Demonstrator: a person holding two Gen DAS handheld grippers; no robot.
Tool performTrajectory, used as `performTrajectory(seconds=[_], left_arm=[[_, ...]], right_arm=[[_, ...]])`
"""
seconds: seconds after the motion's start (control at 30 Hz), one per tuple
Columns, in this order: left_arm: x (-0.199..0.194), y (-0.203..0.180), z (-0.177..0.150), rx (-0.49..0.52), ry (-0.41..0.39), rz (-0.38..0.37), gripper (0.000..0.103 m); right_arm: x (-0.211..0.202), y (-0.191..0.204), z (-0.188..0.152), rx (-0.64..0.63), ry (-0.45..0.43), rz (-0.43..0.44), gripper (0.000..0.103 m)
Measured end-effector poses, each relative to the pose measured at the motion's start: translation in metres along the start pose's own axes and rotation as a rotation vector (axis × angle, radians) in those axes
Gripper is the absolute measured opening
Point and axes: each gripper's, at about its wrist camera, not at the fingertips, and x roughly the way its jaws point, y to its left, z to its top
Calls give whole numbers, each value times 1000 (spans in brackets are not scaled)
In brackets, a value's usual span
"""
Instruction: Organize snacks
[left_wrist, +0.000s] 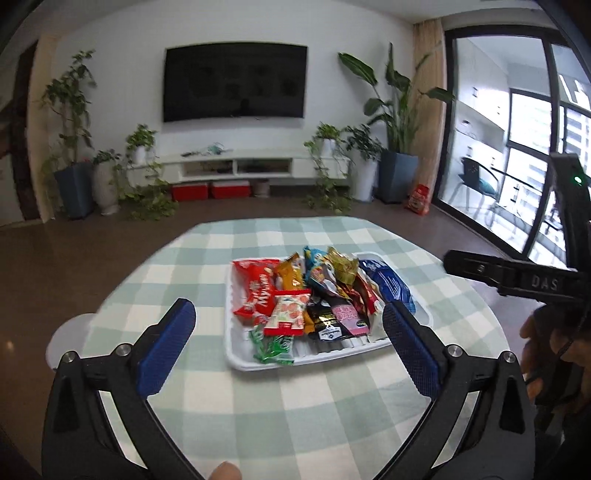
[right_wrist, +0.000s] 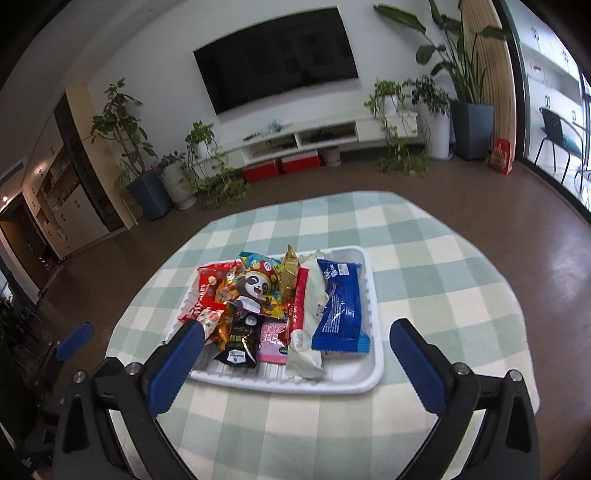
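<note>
Green-and-white checked cloth is covering the table (left_wrist: 332, 417), with a wall television and potted plants standing behind. A white ribbed plastic tray (right_wrist: 364, 382) is sitting mid-table, heaped with wrapped snacks. Both the left gripper (left_wrist: 291, 328) and the right gripper (right_wrist: 297, 343) are hovering just short of the tray's near edge, jaws spread wide and holding nothing. A long blue foil packet (right_wrist: 341, 306) is lying at the tray's right side, its long axis running away from the tool, nearer the right gripper, so that hand probably suits it best.
</note>
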Motion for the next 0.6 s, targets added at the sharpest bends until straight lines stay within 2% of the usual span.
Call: performTrajectory(seconds=[0.07,0.2,0.37,0.5,0.6], left_arm=[[-27,-3,-1,-1,-34,40,103],[-70,-15,-3,37,-32,178,103],[-99,-21,-9,15,-25,175,103],[-99,-25,-23,-25,76,202,103],[-96,-28,-38,-51,137,185,103]], right_arm=[[-24,4,-6,-16,-46,-6,103],[-68,12,-18,-33,-129,-3,103],[-109,23,-35,-58,-183,-17,103],[-125,27,-52,-79,-181,-42,103],[-127,30,-66,-88,-157,-56,103]])
